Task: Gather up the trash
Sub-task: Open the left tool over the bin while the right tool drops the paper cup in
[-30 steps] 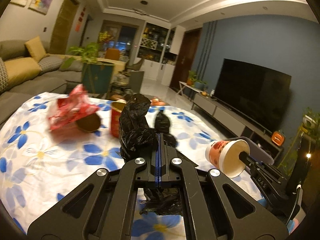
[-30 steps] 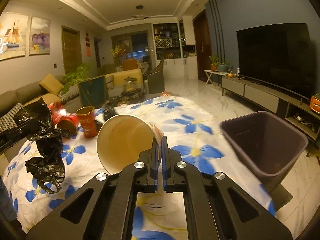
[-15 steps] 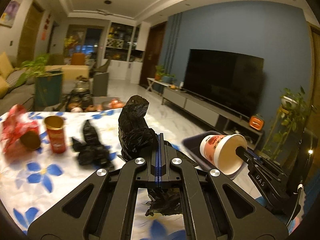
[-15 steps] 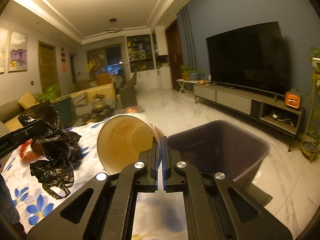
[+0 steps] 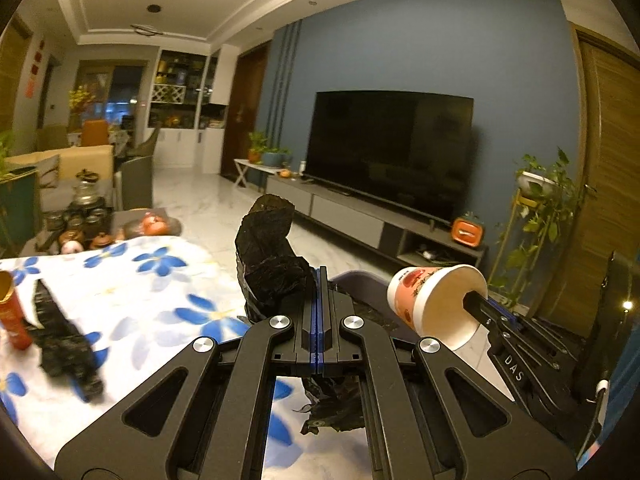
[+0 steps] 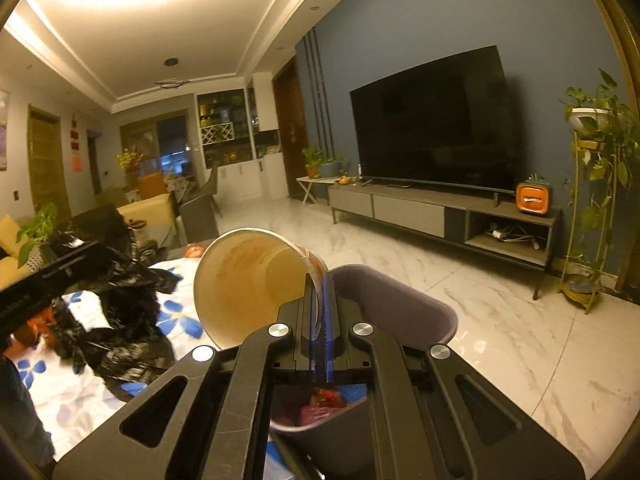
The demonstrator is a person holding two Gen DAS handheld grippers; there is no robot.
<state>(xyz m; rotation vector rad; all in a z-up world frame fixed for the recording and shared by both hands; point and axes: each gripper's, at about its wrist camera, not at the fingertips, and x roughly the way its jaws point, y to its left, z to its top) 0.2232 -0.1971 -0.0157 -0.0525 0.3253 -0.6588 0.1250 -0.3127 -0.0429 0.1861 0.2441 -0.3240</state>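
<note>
The right gripper [image 6: 319,300] was clamped on the rim of a paper cup [image 6: 248,280], tipped on its side directly above the purple trash bin [image 6: 404,300]. Beside the bin, the left gripper [image 5: 317,300] was pinched tight on a crumpled black plastic bag [image 5: 272,264], held over the edge of the flower-print surface [image 5: 160,292] nearest the bin. Farther from the bin, another black bag [image 5: 64,344] and a red can [image 5: 12,316] lay on that surface.
</note>
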